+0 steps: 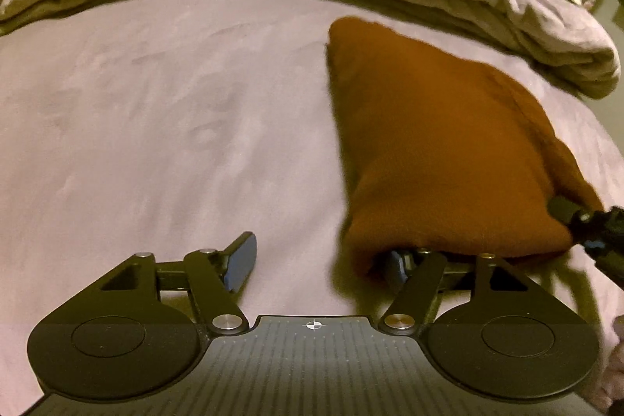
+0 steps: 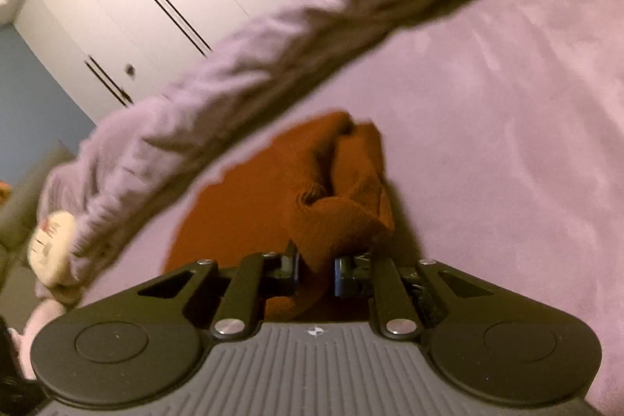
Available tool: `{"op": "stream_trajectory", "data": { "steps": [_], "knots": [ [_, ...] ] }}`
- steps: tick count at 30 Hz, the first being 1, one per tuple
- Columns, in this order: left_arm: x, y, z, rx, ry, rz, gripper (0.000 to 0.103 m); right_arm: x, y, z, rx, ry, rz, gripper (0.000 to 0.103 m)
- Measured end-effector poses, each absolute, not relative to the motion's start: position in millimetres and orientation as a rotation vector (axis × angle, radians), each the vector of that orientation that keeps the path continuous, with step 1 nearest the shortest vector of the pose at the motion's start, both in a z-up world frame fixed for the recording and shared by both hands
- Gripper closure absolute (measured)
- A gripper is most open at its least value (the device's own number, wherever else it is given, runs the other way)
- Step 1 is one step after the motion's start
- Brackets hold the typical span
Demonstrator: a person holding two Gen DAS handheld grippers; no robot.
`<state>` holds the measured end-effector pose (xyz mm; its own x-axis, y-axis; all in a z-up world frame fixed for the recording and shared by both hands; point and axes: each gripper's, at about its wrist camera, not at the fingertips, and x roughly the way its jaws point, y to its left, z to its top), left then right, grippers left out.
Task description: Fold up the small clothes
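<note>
Rust-brown knit garment point(image 2: 343, 205), right tongs point(image 2: 316, 269) pinching it

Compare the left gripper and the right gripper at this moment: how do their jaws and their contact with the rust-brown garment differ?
The left gripper has its jaws wide apart; the right gripper has its jaws close together. The left clamps nothing, though the rust-brown garment drapes over one of its fingers; the right pinches a bunched fold of the garment. Both are the same black design with blue pads, low over the lilac bedsheet.
</note>
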<state>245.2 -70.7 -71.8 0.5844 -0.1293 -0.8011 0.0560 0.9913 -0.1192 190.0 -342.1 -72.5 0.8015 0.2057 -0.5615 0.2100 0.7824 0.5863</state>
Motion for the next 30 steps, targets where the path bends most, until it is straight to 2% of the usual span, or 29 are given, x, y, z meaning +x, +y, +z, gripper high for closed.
{"op": "stream_trajectory", "data": {
  "steps": [3, 6, 8, 9, 10, 12, 16, 20, 22, 30],
  "knots": [
    [239.4, -66.3, -69.1, -0.082, 0.948, -0.113, 0.026, 194.3, -340.3, -84.3, 0.607, 0.676, 0.019, 0.09],
    [231.2, -58.2, -55.0, -0.08, 0.941, -0.122, 0.025, 190.4, -340.4, -73.5, 0.548, 0.694, 0.057, 0.084],
    [225.6, -52.9, -41.0, -0.064, 0.898, -0.087, 0.026, 182.1, -345.3, -64.6, 0.551, 0.692, 0.051, 0.072],
    [224.3, -51.1, -34.1, -0.049, 0.865, -0.066, 0.026, 177.8, -346.7, -61.1, 0.543, 0.691, 0.028, 0.06],
    [224.9, -48.8, -26.6, -0.033, 0.826, -0.044, 0.026, 171.9, -348.2, -56.0, 0.517, 0.683, -0.016, 0.052],
    [232.0, -48.4, -19.4, -0.033, 0.799, -0.039, 0.024, 162.2, -349.6, -47.0, 0.462, 0.635, -0.065, 0.053],
    [258.3, -65.4, -23.4, -0.08, 0.84, -0.103, 0.024, 168.9, -327.1, -30.6, 0.327, 0.579, -0.023, 0.069],
    [272.6, -85.7, -35.9, -0.004, 0.845, -0.093, 0.023, 198.2, -289.2, -29.2, 0.204, 0.597, 0.083, 0.072],
    [270.7, -91.1, -43.5, 0.069, 0.843, -0.072, 0.023, 208.6, -276.8, -31.5, 0.165, 0.604, 0.127, 0.079],
    [267.8, -87.4, -78.5, 0.154, 0.892, -0.016, 0.026, 223.1, -247.0, -66.3, 0.03, 0.684, 0.17, 0.081]
  ]
}}
